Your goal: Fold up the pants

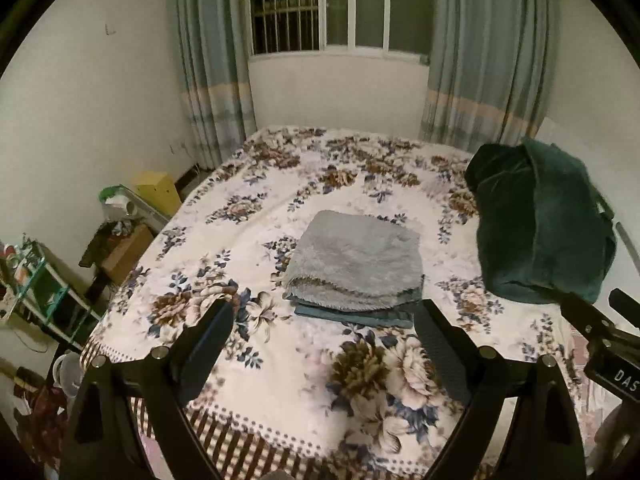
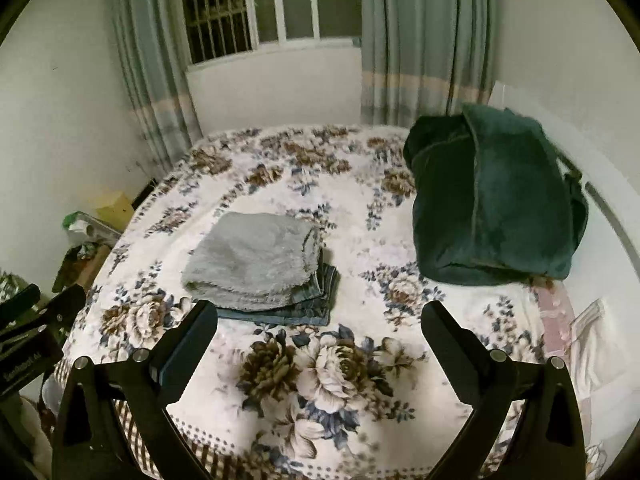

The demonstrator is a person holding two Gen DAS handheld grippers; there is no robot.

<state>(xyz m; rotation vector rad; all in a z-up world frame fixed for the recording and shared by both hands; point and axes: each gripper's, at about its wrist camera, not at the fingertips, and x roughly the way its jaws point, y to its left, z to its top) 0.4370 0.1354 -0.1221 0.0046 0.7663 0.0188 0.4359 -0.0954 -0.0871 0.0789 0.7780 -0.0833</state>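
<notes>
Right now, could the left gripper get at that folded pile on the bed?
Probably yes: the left gripper is open, and the folded pile lies just ahead with only bare bedspread between.

White letters "DAS" on the black body of the right gripper (image 1: 592,312) at the frame edge, cut off, a faint unreadable white label on the left gripper (image 2: 24,316)

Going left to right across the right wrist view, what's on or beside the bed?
yellow box on the floor beside the bed → folded grey pants → dark green bundle
</notes>
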